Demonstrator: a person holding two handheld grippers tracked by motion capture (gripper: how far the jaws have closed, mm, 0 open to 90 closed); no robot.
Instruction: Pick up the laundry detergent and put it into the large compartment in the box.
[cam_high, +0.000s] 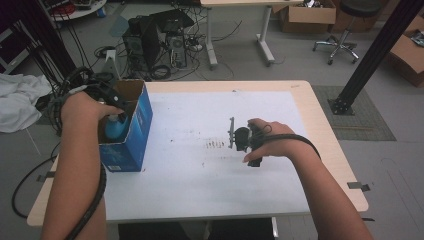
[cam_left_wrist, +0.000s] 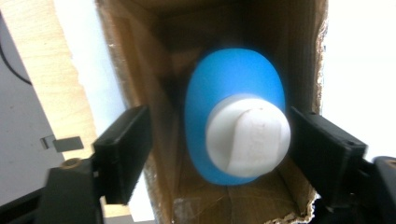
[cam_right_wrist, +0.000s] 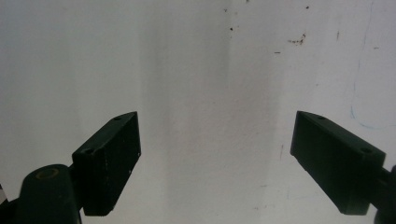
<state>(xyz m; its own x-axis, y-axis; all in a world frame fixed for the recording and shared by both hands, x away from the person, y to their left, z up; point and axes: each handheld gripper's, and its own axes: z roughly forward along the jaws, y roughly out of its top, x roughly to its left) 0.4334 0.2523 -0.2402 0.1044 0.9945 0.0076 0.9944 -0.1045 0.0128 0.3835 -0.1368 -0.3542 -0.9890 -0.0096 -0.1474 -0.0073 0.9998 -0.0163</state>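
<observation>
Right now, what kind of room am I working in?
Probably a lab or workshop rather than a home: desktop computer towers with tangled cables on the floor, cardboard boxes by a rolling stool, and a stained white worktable.

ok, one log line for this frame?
left gripper: open, over blue bottle in box | right gripper: open above table

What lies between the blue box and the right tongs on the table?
Only bare white tabletop with a few small dark marks, seen in the high view, separates the box from the right tongs.
</observation>
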